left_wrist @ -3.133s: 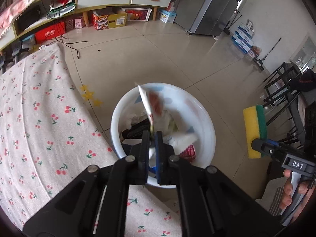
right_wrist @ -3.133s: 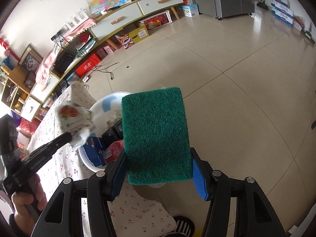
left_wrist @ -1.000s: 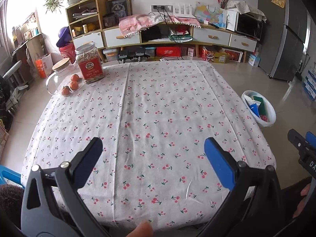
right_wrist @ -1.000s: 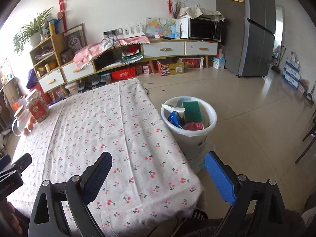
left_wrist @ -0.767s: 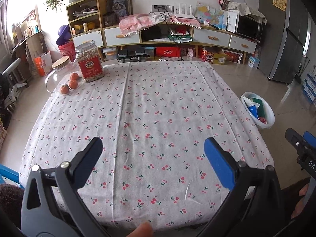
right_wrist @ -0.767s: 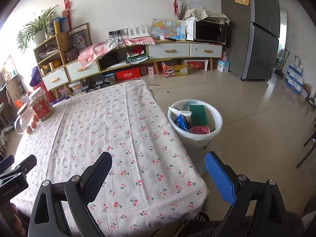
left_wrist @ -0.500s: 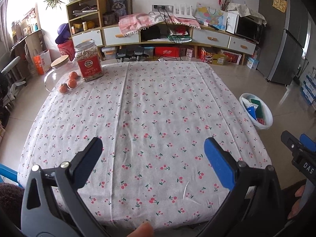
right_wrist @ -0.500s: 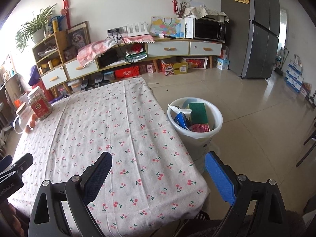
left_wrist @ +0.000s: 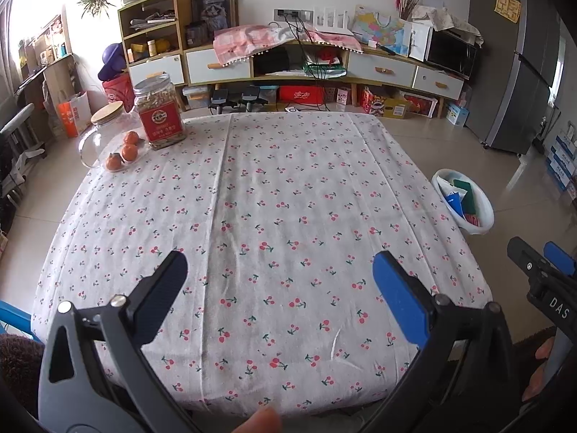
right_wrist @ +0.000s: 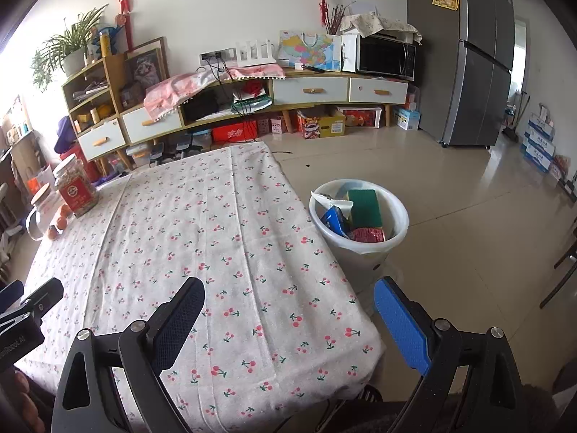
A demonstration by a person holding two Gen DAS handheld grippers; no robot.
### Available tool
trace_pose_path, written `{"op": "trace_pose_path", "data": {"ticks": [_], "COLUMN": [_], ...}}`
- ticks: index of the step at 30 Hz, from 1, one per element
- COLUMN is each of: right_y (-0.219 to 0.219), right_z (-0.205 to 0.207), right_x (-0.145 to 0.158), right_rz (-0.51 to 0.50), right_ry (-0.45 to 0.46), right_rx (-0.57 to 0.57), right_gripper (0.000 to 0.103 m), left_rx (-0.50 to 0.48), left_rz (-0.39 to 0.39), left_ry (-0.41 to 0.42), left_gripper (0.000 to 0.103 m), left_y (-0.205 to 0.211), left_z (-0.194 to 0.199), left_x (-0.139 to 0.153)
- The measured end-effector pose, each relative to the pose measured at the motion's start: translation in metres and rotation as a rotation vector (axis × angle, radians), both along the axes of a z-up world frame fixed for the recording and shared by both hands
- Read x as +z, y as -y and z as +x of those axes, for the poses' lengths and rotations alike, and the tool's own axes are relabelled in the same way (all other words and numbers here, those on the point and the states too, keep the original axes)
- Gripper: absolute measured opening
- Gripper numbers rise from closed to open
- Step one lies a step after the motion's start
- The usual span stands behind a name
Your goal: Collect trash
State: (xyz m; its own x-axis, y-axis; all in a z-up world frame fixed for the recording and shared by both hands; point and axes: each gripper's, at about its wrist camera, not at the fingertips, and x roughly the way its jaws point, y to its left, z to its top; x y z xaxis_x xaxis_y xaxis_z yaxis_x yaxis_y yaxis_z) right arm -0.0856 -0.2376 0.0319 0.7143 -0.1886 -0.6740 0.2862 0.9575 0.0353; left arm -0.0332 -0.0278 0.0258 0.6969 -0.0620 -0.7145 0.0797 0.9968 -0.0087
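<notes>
table (left_wrist: 288, 216): cherry-print cloth | far-left corner: jar (left_wrist: 159, 112), oranges (left_wrist: 124, 151)

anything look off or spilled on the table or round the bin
Nothing stands out. The cherry-print tablecloth lies flat with no litter on it; the jar stands upright at the far corner beside small orange fruits. The white bin stands upright on the floor, its sponge and wrappers inside, nothing spilled around it.

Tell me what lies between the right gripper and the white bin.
Only the near corner of the cherry-print tablecloth and a strip of floor lie between the open right gripper and the white bin, as the right wrist view shows.
</notes>
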Motion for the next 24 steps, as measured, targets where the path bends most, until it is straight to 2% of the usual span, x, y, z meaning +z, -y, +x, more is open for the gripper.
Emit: {"op": "trace_pose_path", "data": {"ticks": [24], "right_y": [-0.0002], "right_z": [-0.0012], "right_x": [-0.0006], "right_rz": [0.002], "right_ry": [0.003], "right_rx": [0.001], "right_gripper": [0.096], "left_rx": [-0.005], "left_rz": [-0.003], "left_ry": [-0.019], "left_gripper": [0.102], "left_y": [0.0024], "left_z": [0.0023], "left_x": [-0.0028]}}
